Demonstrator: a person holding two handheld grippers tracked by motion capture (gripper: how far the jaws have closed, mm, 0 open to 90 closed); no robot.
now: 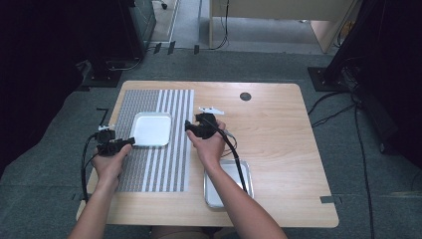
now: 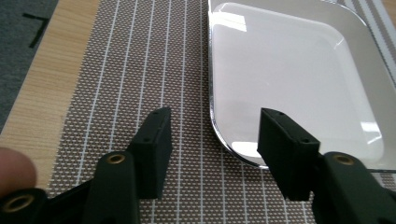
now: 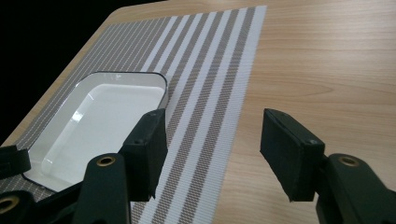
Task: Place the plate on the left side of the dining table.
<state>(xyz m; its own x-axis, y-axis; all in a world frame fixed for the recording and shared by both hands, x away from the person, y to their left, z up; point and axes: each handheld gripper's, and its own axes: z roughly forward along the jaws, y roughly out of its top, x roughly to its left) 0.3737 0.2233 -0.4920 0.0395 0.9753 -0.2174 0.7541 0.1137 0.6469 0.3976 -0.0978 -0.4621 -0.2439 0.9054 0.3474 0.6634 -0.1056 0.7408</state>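
I have the shallow white square tray (image 1: 151, 129) lying on the striped woven placemat (image 1: 164, 169) on the counter, flanked by my left gripper (image 2: 212, 128) and right gripper (image 3: 212, 140) — both jaws part-open, empty — next I must close onto its rim.

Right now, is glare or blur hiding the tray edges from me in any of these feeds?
High view: the tray on the placemat washes out pale but its rim reads. Left gripper view: bright glare bands on the tray's near rim; a blurred fingertip at lower left. Right gripper view: soft sheen inside the tray, dark rim crisp.
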